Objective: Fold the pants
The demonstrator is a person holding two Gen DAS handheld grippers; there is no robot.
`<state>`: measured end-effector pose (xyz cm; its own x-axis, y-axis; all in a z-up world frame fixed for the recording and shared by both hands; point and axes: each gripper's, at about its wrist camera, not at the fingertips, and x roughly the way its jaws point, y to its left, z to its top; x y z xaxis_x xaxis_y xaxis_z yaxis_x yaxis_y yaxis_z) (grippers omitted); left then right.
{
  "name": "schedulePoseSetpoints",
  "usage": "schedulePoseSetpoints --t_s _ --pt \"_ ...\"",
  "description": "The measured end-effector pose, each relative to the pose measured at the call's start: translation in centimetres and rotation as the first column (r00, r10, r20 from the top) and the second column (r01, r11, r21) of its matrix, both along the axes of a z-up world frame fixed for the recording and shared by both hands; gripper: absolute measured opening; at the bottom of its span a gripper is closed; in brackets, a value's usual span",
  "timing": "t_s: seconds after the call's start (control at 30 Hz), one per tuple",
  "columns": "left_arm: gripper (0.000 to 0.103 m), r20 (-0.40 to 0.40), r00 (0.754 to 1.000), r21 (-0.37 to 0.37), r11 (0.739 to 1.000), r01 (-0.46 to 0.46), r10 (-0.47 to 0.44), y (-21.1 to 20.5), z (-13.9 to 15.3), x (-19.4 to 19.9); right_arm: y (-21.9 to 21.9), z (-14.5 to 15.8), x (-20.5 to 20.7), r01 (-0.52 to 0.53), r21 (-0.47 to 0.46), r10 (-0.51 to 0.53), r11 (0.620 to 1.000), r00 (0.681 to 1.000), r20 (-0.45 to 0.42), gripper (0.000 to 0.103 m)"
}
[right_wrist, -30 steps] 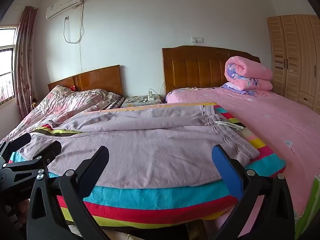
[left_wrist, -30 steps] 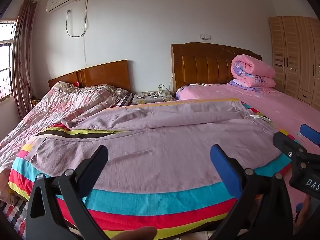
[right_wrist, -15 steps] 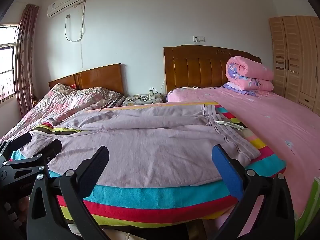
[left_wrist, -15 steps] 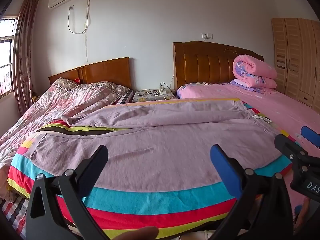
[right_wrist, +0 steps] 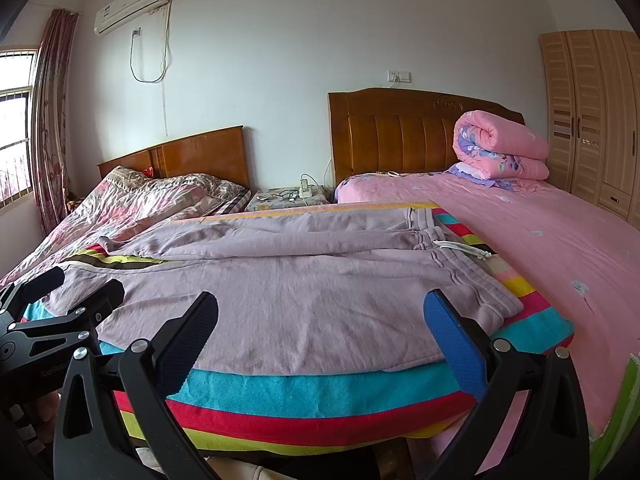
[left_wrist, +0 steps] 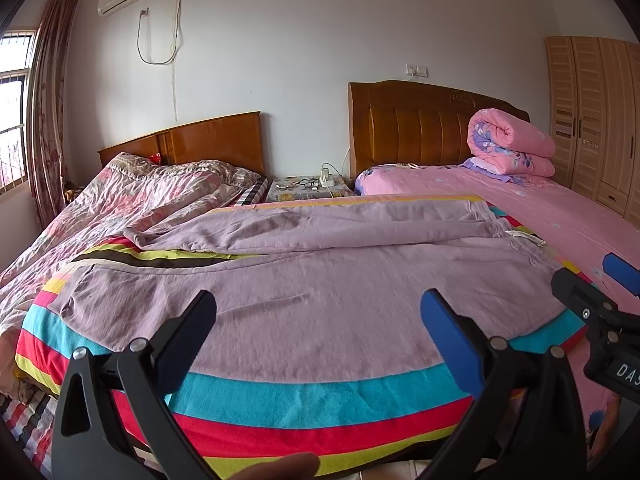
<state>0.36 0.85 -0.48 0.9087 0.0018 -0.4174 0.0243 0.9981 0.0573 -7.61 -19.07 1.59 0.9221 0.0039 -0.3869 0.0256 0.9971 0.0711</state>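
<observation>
Pants [left_wrist: 320,280] lay spread flat on my striped blanket [left_wrist: 320,396] across the bed, waistband toward the right, legs toward the left | my left gripper [left_wrist: 320,332] hovered at the near edge, jaws released, grasping nothing | my right gripper [right_wrist: 320,332] beside it, jaws likewise spread wide, empty

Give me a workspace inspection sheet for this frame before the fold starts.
Surface: striped blanket spread over the bed end.
Job's things: lilac pants laid flat, unfolded, waistband to the right, white drawstring loose.
Clutter: rolled pink quilt on the pink bed.
Grippers: left gripper open, empty; right gripper open, empty; both short of the pants.
Cables: power strip with leads on the nightstand.
Surroundings: wardrobe, air conditioner, curtain.
</observation>
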Motion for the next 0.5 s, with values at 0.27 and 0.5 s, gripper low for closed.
schedulePoseSetpoints --t_s 0.27,0.5 --pt "0.102 -0.001 1.000 0.000 1.000 0.000 0.000 0.04 -0.02 0.02 0.00 -0.02 0.04 -0.001 0.001 0.001 1.000 1.000 -0.003 0.099" --pt "0.102 -0.004 1.000 0.000 1.000 -0.002 0.002 0.06 -0.19 0.03 0.01 -0.04 0.09 0.000 0.001 0.000 1.000 1.000 -0.004 0.099"
